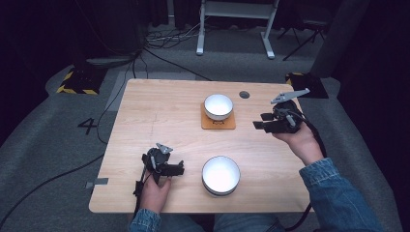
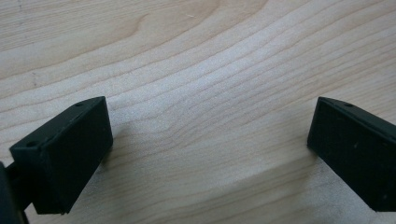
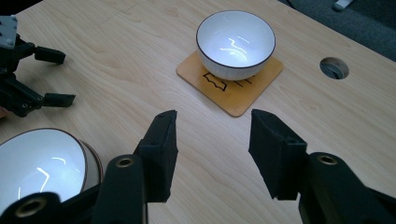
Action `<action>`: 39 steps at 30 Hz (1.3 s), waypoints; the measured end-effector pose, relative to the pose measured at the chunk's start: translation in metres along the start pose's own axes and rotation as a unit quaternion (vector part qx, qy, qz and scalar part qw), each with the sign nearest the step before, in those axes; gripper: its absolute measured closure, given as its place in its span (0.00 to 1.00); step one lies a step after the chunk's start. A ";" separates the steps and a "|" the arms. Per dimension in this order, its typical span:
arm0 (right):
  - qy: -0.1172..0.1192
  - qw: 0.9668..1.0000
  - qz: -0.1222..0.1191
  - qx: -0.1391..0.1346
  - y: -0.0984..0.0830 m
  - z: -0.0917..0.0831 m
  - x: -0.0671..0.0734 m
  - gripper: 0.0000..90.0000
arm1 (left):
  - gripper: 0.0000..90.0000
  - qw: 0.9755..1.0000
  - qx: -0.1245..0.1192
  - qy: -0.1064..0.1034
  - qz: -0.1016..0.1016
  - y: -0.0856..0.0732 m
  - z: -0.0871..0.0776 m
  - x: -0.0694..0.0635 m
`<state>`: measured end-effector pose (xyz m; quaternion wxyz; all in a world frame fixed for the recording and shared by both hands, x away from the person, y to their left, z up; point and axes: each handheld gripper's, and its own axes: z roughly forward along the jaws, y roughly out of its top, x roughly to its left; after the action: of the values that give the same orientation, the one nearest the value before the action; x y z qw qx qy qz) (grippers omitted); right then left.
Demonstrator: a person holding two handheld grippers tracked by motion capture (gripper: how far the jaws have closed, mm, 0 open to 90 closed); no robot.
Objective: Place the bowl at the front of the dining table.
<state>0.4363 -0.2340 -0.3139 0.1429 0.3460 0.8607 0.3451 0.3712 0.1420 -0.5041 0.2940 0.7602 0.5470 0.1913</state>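
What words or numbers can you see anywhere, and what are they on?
"4": a dark number on the grey floor left of the table.
The coaster under the far bowl has a black line drawing, not letters I can read.
Nothing else has writing.

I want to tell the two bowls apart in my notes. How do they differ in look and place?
The far bowl stands on a square wooden coaster; the near bowl stands straight on the table. In the high view the near bowl looks wider, though it is also closer to the camera. The near bowl lies beside the left tool; the far bowl lies nearer the right tool. Both are white, dark-rimmed, upright and empty.
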 end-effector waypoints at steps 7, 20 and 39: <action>-0.001 1.000 -0.006 0.010 -0.019 -0.003 -0.001 0.55 | 0.00 1.000 0.000 0.000 -0.001 0.000 0.000 0.000; 0.002 1.000 0.007 0.027 -0.061 0.003 -0.005 0.55 | 0.00 1.000 -0.001 0.000 -0.001 0.000 0.000 0.000; 0.000 0.996 0.034 0.086 -0.118 0.041 0.001 0.55 | 0.00 1.000 0.000 0.000 0.000 0.000 0.000 0.000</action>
<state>0.3971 -0.2746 -0.4251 0.1009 0.3860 0.8748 0.2749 0.3712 0.1420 -0.5041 0.2939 0.7602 0.5470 0.1913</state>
